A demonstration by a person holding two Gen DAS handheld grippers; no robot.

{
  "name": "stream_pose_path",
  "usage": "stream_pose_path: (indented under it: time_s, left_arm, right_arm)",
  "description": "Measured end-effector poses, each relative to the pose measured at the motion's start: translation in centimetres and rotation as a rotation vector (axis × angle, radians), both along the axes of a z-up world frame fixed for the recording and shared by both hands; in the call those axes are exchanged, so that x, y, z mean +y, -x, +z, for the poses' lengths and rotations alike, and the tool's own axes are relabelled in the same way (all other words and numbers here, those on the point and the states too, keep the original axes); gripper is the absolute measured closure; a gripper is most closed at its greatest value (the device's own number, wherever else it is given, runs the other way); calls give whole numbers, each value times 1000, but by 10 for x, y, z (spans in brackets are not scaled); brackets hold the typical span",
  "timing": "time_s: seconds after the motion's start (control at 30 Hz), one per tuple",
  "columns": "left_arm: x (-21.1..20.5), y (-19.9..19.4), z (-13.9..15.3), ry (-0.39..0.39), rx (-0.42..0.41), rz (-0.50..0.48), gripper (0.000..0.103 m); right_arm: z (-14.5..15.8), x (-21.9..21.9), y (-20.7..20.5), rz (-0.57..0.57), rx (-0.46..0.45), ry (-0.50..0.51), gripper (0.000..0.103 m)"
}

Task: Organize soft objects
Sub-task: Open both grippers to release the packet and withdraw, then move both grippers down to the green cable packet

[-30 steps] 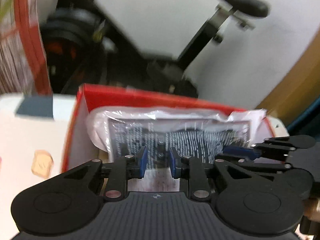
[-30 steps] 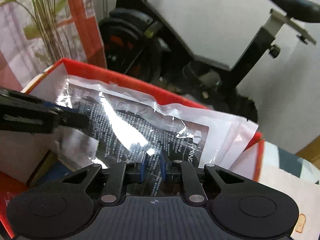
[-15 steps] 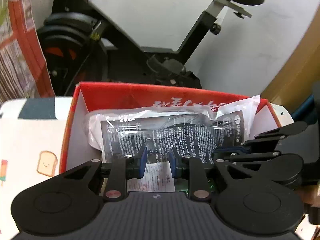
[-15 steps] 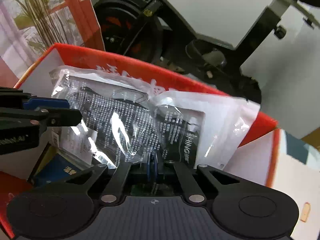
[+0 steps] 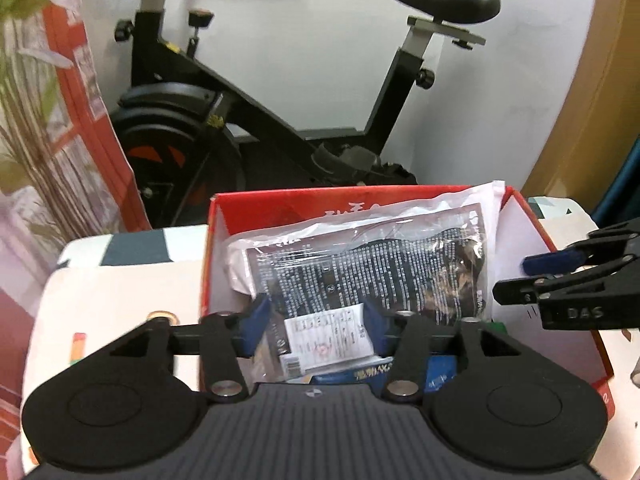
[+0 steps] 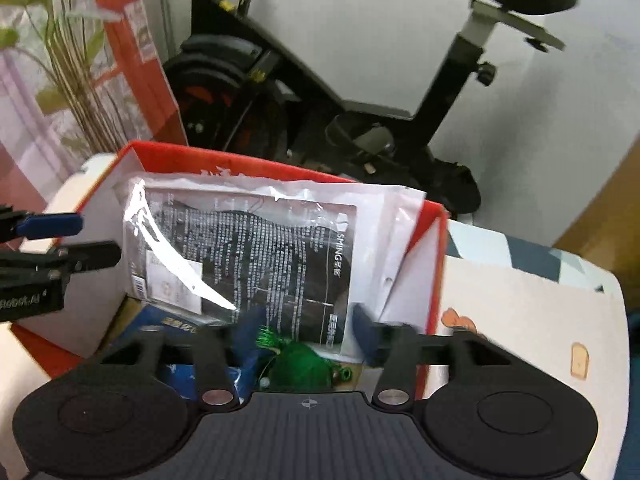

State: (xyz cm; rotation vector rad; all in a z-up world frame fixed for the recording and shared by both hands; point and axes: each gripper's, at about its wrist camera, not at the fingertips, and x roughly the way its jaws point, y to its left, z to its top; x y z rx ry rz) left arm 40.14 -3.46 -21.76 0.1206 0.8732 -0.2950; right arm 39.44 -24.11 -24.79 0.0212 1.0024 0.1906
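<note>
Released packet (image 5: pixel 360 260) now aslant, long axis across box (image 5: pixel 532 236)

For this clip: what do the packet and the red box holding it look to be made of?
Packet: thin clear plastic film, glossy; it crinkles and throws white glare streaks, with a dark printed insert and a white paper label inside.
Red box: probably cardboard, printed red outside, plain matte white inside; thin, straight, folded walls suggest it.

Red box (image 5: pixel 532 220), black white-printed clear packet (image 5: pixel 372 264), perhaps green tassel (image 6: pixel 298 362), toast-patterned white cloth (image 6: pixel 532 320).
</note>
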Motion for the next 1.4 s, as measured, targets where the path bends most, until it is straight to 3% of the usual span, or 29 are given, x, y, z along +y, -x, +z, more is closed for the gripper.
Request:
stream_pose_path:
  time_s: [0.1,0.17,0.23,0.53,0.8,1.2,1.4]
  left_arm:
    - [5,19,11,-7,-41,1,17]
    - [9,33,19,-6,-70,3,7]
    - [13,48,26,11,-96,11,2]
    - [32,113,46,12,-221,58,0]
    - [53,178,26,6,-283,89,0]
    - [69,241,-27,21,-280,132,0]
    - [71,253,-53,10,-218,145,0]
  right_arm:
    - [10,-4,17,-12,-38,-13,32]
    - [16,-6,29,-26,-66,-29,11]
    - [23,-9,44,-41,-102,-56,1]
    - [29,-7,113,-40,-224,-78,0]
    - [-2,-3,175,-35,-288,-88,0]
    - [-62,15,236,-28,-323,-95,7]
    - [-88,23,260,-21,-289,-130,12]
